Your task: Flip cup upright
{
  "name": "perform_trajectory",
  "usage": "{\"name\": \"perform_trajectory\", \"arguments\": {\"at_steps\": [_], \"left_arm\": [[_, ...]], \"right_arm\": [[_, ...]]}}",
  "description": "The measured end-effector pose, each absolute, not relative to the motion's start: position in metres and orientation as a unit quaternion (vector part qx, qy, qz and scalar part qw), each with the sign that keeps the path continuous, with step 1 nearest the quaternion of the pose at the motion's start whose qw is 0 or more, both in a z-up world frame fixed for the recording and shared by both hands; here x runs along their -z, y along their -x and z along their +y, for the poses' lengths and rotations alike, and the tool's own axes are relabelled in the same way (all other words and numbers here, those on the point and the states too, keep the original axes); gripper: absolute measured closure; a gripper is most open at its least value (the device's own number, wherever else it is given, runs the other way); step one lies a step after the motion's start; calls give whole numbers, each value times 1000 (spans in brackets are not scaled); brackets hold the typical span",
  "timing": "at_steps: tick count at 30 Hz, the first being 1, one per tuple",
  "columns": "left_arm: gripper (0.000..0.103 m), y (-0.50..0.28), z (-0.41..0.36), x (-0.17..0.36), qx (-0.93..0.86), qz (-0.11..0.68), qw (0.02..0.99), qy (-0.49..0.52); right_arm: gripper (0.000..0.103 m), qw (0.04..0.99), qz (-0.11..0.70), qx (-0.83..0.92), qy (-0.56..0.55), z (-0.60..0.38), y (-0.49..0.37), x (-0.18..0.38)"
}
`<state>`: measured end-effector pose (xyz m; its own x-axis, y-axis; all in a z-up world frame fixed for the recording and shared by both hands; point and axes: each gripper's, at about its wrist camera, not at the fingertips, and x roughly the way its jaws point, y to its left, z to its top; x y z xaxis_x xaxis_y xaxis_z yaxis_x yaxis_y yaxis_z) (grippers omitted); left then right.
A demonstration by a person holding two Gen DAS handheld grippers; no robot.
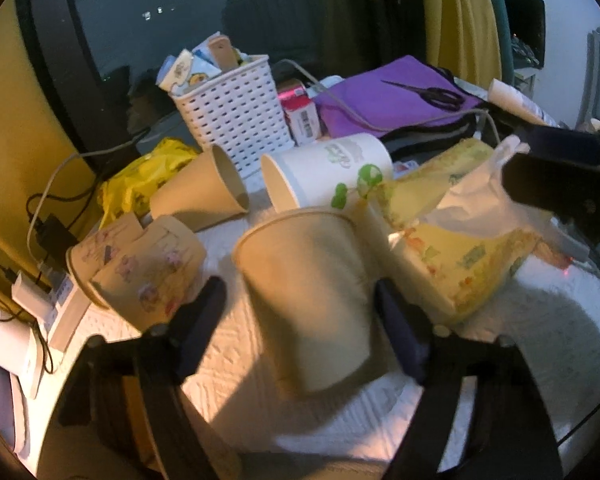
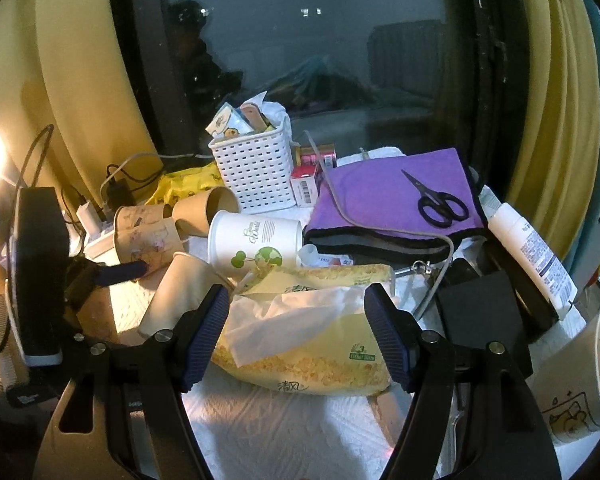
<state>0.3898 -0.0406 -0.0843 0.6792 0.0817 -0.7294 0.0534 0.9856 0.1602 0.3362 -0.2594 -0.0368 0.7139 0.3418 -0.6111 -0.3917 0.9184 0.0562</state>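
A plain tan paper cup (image 1: 308, 300) lies tilted on the white towel (image 1: 228, 364), mouth pointing away and up. My left gripper (image 1: 300, 320) is open with a finger on each side of this cup, not touching it. The same cup shows in the right wrist view (image 2: 176, 296), left of the tissue pack. My right gripper (image 2: 298, 332) is open and empty, its fingers straddling a yellow tissue pack (image 2: 300, 344). Other cups lie on their sides: a brown one (image 1: 200, 196), a white one with green print (image 1: 328, 172), and patterned ones (image 1: 140, 268).
A white perforated basket (image 1: 236, 112) stands behind the cups. A purple cloth (image 2: 400, 196) with black scissors (image 2: 436, 204) lies at the back right. A white tube (image 2: 532, 256), a black box (image 2: 480, 312) and another cup (image 2: 580, 380) are at the right. Chargers and cables (image 1: 44, 232) sit left.
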Motion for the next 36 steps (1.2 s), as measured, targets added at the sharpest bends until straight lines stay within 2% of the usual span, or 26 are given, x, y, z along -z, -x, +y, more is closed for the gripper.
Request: {"name": "perform_trajectory", "arguments": {"at_steps": [1,20,36], "left_arm": [[36,-392,-39,84,-5,402,912,-81],[36,-424,-2,69,112,374,919,-50],[36,-370,14,9,126,323,938,-20]], "right_arm": [[30,925,323,-198,38,-260,-336,37],[30,934,314,-165,49,-252,-315,21],[30,942,294,-151,64,-232,-282,-6]]}}
